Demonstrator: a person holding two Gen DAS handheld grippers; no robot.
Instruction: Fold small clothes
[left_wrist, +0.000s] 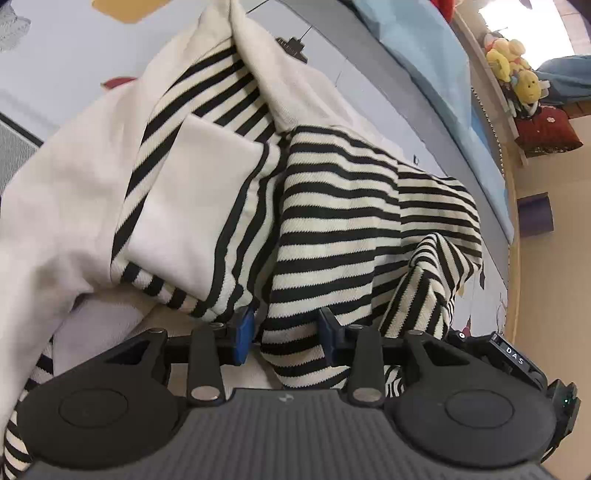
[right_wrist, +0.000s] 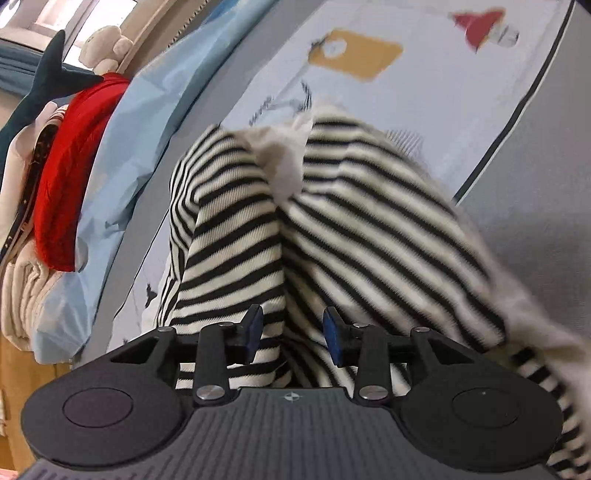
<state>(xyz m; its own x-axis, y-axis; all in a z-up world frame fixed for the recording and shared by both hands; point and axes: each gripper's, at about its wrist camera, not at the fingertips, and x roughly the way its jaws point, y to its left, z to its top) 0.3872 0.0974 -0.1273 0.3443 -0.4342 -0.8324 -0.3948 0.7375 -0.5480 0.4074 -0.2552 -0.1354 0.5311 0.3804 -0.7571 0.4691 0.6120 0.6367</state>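
The striped top (left_wrist: 332, 221) hangs straight ahead of both grippers. The left gripper (left_wrist: 286, 334) and right gripper (right_wrist: 291, 334) each have cloth between part-open jaws; I cannot tell if they pinch it.

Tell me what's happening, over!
Left gripper and right gripper: jaws apart, striped garment bunched between both. Garment still rumpled on the printed sheet. Nothing blocking.

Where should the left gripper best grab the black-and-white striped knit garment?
On the bunched striped fold hanging between the left gripper fingers, approached straight ahead. The black-and-white striped knit garment forms a thick ridge there; the cream panel lies flat, offering no edge.
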